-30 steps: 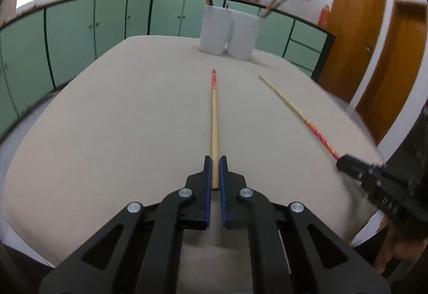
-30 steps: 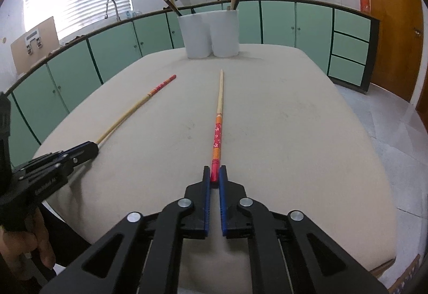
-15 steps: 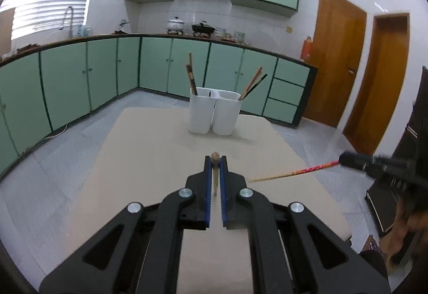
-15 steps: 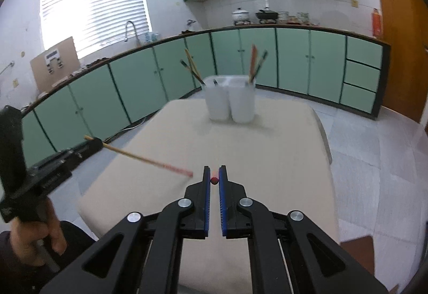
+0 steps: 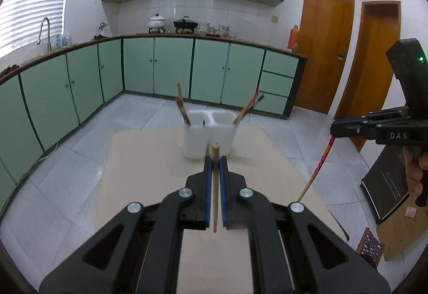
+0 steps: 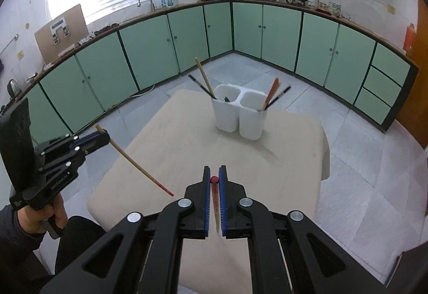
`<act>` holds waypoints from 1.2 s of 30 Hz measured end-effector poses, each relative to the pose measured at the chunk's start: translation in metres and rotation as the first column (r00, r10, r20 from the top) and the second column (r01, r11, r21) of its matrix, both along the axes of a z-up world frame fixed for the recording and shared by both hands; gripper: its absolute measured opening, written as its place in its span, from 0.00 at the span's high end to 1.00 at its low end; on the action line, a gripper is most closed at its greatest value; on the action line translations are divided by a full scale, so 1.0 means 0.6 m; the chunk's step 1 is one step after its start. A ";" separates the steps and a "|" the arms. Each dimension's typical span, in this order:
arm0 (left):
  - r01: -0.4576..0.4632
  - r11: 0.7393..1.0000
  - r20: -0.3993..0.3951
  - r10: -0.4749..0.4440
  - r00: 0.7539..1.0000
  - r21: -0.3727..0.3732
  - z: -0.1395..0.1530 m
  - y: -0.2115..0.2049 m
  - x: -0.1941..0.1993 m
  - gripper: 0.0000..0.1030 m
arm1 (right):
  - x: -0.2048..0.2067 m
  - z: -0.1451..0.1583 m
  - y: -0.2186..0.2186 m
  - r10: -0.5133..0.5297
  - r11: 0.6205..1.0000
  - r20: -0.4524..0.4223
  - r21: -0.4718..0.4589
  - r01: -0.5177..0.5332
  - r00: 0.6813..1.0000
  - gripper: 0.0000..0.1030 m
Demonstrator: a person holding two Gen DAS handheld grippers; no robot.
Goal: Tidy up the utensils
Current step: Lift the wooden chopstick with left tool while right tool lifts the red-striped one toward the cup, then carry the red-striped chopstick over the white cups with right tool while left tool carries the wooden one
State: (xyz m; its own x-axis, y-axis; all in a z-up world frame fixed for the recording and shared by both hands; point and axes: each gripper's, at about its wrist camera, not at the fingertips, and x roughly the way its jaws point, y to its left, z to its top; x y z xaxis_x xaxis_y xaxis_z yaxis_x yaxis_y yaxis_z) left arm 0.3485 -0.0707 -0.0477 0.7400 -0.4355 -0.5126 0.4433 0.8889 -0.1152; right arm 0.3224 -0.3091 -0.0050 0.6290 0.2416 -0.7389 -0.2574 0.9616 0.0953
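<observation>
My left gripper (image 5: 214, 160) is shut on a wooden chopstick (image 5: 214, 187) that hangs down, red tip lowest, well above the beige table (image 5: 149, 160). It also shows in the right wrist view (image 6: 105, 134) with its chopstick (image 6: 136, 163). My right gripper (image 6: 214, 172) is shut on a red-ended chopstick (image 6: 214, 203), pale tip pointing down; it shows in the left wrist view (image 5: 334, 130) with its chopstick (image 5: 319, 163). Two joined white holders (image 6: 239, 112) stand at the table's far end, each holding chopsticks.
Green cabinets (image 6: 281, 37) line the walls around the table. Wooden doors (image 5: 326, 53) stand at the right. Grey tiled floor (image 5: 80, 160) surrounds the table. A brown board (image 5: 398, 229) lies on the floor at the right.
Both grippers lifted their chopsticks off the table and rose high above it. The chopsticks now hang downward, and the table and holders look farther below.
</observation>
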 end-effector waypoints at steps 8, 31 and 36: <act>-0.001 1.000 0.034 0.002 0.999 -0.027 0.088 -0.014 0.073 0.96 | 0.058 0.083 0.007 -0.005 0.999 0.033 -0.036 0.006 0.999 0.94; -0.079 0.996 0.077 0.081 0.994 -0.033 0.150 -0.084 0.341 0.96 | 0.359 0.174 0.000 -0.105 0.993 0.124 -0.041 0.111 0.987 0.94; -0.068 0.998 0.028 0.068 0.997 0.007 0.077 -0.104 0.385 0.96 | 0.415 0.095 -0.008 -0.113 0.992 0.072 -0.043 0.116 0.991 0.94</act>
